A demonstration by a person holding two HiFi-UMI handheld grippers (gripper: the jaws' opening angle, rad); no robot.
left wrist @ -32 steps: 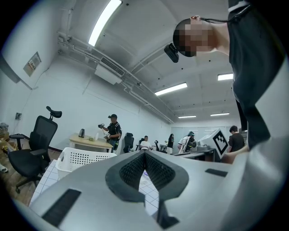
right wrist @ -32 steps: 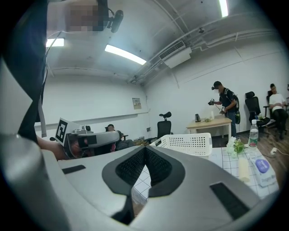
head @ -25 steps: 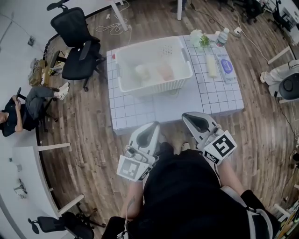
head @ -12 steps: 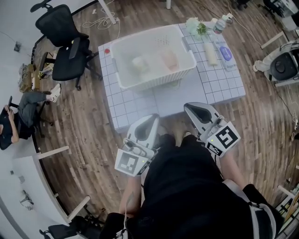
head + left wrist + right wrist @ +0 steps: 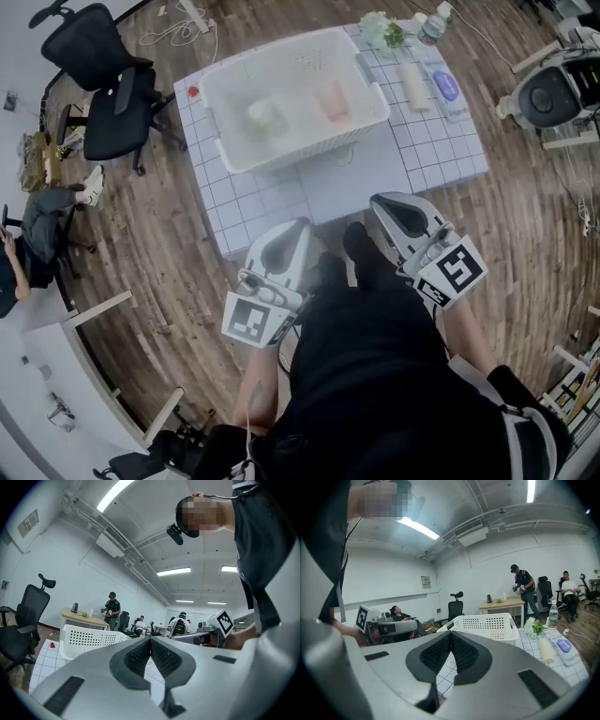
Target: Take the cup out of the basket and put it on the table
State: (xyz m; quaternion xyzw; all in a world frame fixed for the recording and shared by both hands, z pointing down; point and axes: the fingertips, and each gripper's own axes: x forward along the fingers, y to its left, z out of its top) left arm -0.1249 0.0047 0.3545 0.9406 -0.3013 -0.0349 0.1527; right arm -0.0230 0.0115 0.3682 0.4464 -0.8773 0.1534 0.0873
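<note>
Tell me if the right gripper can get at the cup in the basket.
Probably, though not from here: the right gripper is shut, at the near edge of the table. The basket is open-topped and nothing covers the pinkish cup, so the way over its wall looks free.

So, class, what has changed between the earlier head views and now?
The person has edged toward the table, whose basket now looks higher and larger in the head view. Nothing was taken or let go: the left hand-held gripper and right hand-held gripper stay shut and empty, and the cup is still in the basket.
</note>
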